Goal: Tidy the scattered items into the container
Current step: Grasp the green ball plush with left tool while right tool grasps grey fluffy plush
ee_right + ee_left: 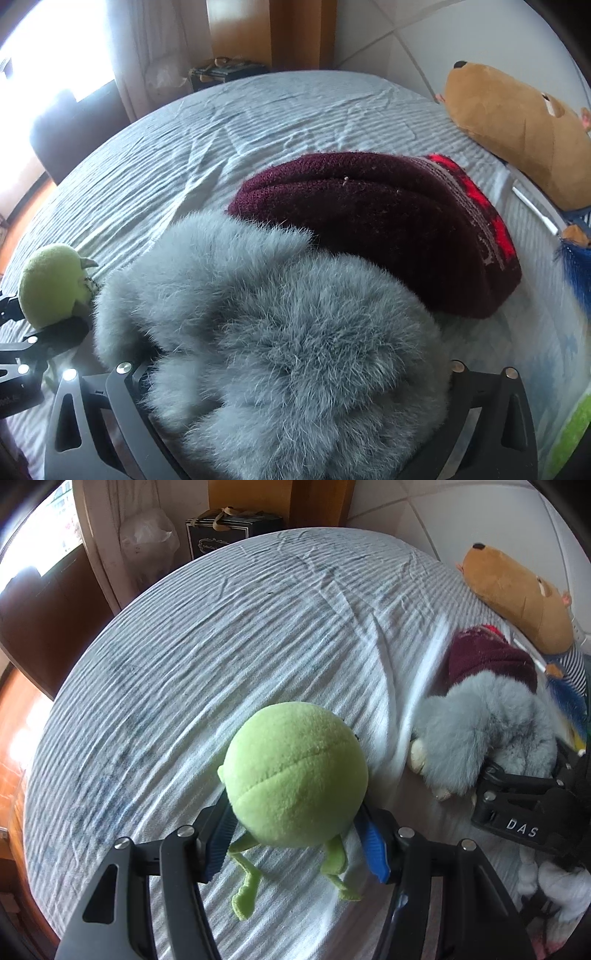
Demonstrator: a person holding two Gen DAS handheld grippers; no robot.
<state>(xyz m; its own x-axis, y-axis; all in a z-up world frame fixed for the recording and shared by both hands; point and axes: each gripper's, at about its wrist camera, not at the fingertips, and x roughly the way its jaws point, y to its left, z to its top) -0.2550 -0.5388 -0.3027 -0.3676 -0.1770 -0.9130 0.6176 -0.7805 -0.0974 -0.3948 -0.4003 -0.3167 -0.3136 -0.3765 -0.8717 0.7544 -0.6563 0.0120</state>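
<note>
My left gripper (295,830) is shut on a round green plush toy (295,775), held just above the striped bed sheet (221,646), its thin legs dangling. The toy also shows in the right wrist view (55,288). My right gripper (295,376) is closed around a fluffy grey fur plush (280,350); its fingertips are buried in the fur. It shows in the left wrist view (491,775) too. A maroon knit hat (388,229) with a red pattern lies on the bed just beyond the grey plush.
A large brown plush animal (517,129) lies at the bed's far right by the white wall. A blue feathery item (576,266) lies next to it. A dark box (229,528) and a plastic bag stand beyond the bed's far edge. No container is in view.
</note>
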